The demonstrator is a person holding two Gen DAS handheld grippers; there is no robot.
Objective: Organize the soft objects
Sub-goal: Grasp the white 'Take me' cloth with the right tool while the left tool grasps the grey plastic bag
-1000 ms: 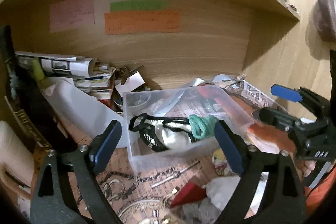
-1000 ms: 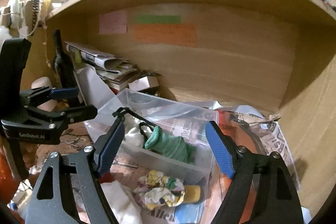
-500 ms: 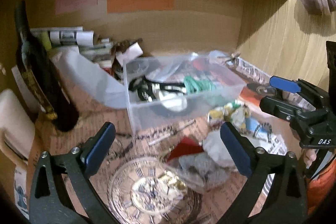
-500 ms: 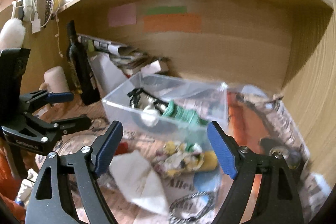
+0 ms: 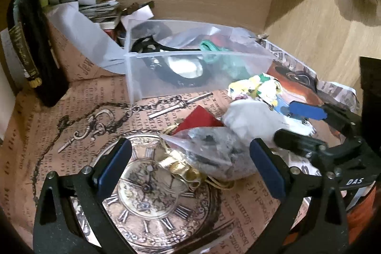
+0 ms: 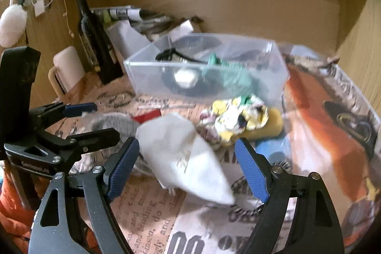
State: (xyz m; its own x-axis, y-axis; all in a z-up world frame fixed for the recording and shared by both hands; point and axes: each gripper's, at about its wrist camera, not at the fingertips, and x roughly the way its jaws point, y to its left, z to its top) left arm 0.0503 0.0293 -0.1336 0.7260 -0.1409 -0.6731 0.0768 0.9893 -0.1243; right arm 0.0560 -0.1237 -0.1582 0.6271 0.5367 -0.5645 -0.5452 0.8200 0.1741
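On the cluttered surface [image 5: 33, 139] I'm mid-pick: my left gripper [image 5: 190, 163] and right gripper [image 6: 188, 164] are wide open, empty; next, close on the white cloth [image 6: 183, 154], carry to the clear bin [image 6: 152, 77].

A dark bottle [image 5: 31, 49] stands beside stacked papers [image 5: 95, 6].

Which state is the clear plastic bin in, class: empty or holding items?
Holding items: the clear plastic bin contains a green cloth and a black-strapped item.
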